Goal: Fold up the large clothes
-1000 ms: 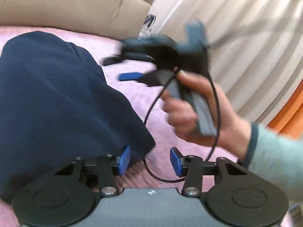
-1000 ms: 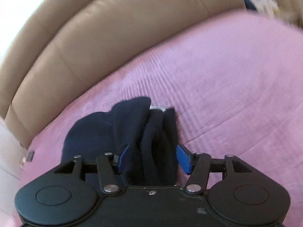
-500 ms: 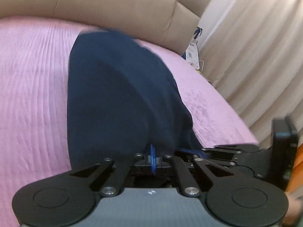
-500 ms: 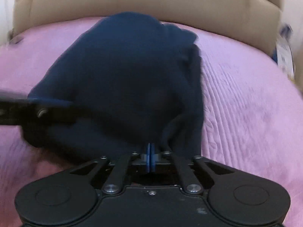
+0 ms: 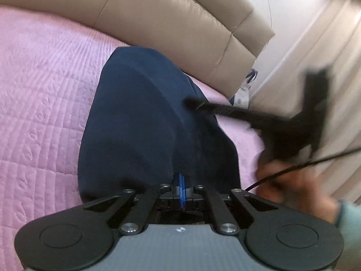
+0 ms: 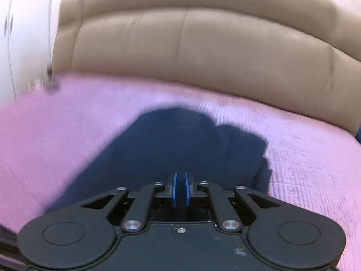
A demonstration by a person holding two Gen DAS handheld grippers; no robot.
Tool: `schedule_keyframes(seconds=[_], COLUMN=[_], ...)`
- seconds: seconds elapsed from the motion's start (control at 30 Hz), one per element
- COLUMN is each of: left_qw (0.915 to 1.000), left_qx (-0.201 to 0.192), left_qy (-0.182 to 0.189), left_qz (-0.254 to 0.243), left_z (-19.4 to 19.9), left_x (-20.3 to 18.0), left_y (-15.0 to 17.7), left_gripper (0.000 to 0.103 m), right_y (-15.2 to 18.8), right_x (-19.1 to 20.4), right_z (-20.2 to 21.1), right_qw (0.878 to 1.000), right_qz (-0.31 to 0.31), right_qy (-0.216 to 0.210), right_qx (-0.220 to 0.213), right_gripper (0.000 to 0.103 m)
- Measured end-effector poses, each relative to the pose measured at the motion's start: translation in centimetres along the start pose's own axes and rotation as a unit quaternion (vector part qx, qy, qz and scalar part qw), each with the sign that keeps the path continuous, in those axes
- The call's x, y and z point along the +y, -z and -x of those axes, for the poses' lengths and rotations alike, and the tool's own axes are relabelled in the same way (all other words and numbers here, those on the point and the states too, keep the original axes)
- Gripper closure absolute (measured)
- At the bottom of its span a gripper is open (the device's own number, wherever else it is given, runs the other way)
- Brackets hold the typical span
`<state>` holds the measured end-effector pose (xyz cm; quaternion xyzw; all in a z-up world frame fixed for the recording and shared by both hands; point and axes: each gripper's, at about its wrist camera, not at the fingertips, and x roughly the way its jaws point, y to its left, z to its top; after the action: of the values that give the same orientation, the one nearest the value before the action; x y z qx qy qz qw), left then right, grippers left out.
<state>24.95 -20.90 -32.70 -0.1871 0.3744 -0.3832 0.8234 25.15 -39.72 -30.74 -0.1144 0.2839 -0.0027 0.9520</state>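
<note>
Left wrist view is showing the navy garment (image 5: 144,122) lying on the pink quilted bed cover (image 5: 45,85), its long axis running straight away from the fingers toward the tan headboard (image 5: 171,22). The left gripper (image 5: 179,184) is pinching the near edge of the cloth, blue pads pressed together on it. To its right, the right gripper (image 5: 194,102) is reaching in over the garment's far right side — too blurred there to read. Right wrist view is giving the better look: the right gripper's (image 6: 179,187) fingers are standing almost together with a thin slit between them, and whether cloth is caught there I cannot tell. The garment (image 6: 180,149) is spreading ahead and leftward from those fingers. Judging by this, the left hand is nearer the hem, so the fold would likely carry that edge forward along the long axis.
</note>
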Motion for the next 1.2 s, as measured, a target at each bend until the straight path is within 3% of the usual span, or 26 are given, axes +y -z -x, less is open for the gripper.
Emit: schedule_keyframes(seconds=[0.07,0.13,0.17,0.2,0.27,0.4,0.5,0.6,0.7,0.73,0.8,0.87,0.93,0.97,1.0,1.03,1.07,1.1,1.2], left_qw=[0.9997,0.9997,0.9997,0.9996,0.9993,0.9976,0.9972,0.9957,0.9961,0.9965,0.9971,0.9970,0.9970,0.9969,0.9969,0.9970,0.9971,0.9967,0.9945], left_qx=[-0.001,0.001,0.000,0.001,0.002,-0.006,-0.012,-0.013,-0.007,-0.007,-0.007,-0.005,-0.002,0.002,0.010,0.017,0.028,0.041,0.078], left_qy=[0.018,0.023,0.020,0.018,0.031,0.064,0.067,0.084,0.084,0.080,0.075,0.076,0.077,0.078,0.077,0.075,0.070,0.066,0.042], left_qz=[0.014,0.000,-0.012,-0.023,-0.020,0.027,0.031,0.037,0.027,0.022,0.012,0.010,0.008,0.007,0.003,-0.003,-0.012,-0.022,-0.055], left_z=[0.0,-0.5,-0.4,-0.6,-0.7,-0.4,-0.2,-0.1,-0.3,-0.4,-0.6,-0.8,-0.9,-1.2,-1.4,-1.4,-1.6,-1.8,-2.7], left_x=[0.6,0.3,-0.1,-0.1,0.7,2.2,2.4,3.3,3.3,3.2,3.1,2.9,2.8,3.0,2.9,2.5,2.3,2.0,1.2], left_y=[-0.1,0.1,0.3,0.2,0.0,0.5,0.5,0.7,0.7,0.7,0.7,0.8,0.9,0.9,1.0,1.3,1.4,1.7,2.2], left_gripper=[0.100,0.100,0.100,0.100,0.100,0.100,0.100,0.100,0.100,0.100,0.100,0.100,0.100,0.100,0.100,0.100,0.100,0.100,0.099], right_y=[1.7,1.6,1.2,0.6,-1.3,-6.7,-8.1,-6.8,-5.2,-5.1,-6.3,-8.7,-10.1,-10.5,-10.6,-10.2,-9.4,-8.2,-6.6], right_x=[-0.7,-3.2,-4.3,-5.7,-6.9,-4.4,-3.0,-3.9,-8.1,-9.2,-9.6,-8.1,-5.1,-3.4,-1.9,-0.6,-0.2,-0.9,-4.3], right_z=[-2.4,-3.6,-4.5,-5.2,-5.0,-3.7,-7.2,-9.3,-8.6,-7.6,-6.0,-4.9,-4.7,-5.6,-6.9,-9.2,-11.3,-12.6,-11.8], right_qw=[0.998,0.995,0.992,0.989,0.989,0.997,0.997,0.995,0.976,0.969,0.972,0.983,0.991,0.993,0.997,1.000,0.999,0.997,0.988], right_qz=[0.021,-0.022,-0.033,-0.045,-0.079,-0.079,-0.072,-0.089,-0.151,-0.174,-0.189,-0.158,-0.116,-0.088,-0.058,-0.025,-0.011,-0.019,-0.104], right_qy=[0.057,0.096,0.119,0.130,0.103,0.002,-0.017,0.038,0.152,0.167,0.141,0.080,0.005,-0.026,-0.027,-0.008,0.018,0.045,0.086], right_qx=[0.004,0.016,0.039,0.060,0.066,-0.015,-0.012,0.021,0.045,0.041,0.003,-0.043,-0.073,-0.071,-0.052,-0.007,0.033,0.063,0.072], right_gripper=[0.098,0.090,0.100,0.095,0.091,0.093,0.095,0.095,0.086,0.083,0.083,0.082,0.071,0.059,0.060,0.061,0.070,0.076,0.076])
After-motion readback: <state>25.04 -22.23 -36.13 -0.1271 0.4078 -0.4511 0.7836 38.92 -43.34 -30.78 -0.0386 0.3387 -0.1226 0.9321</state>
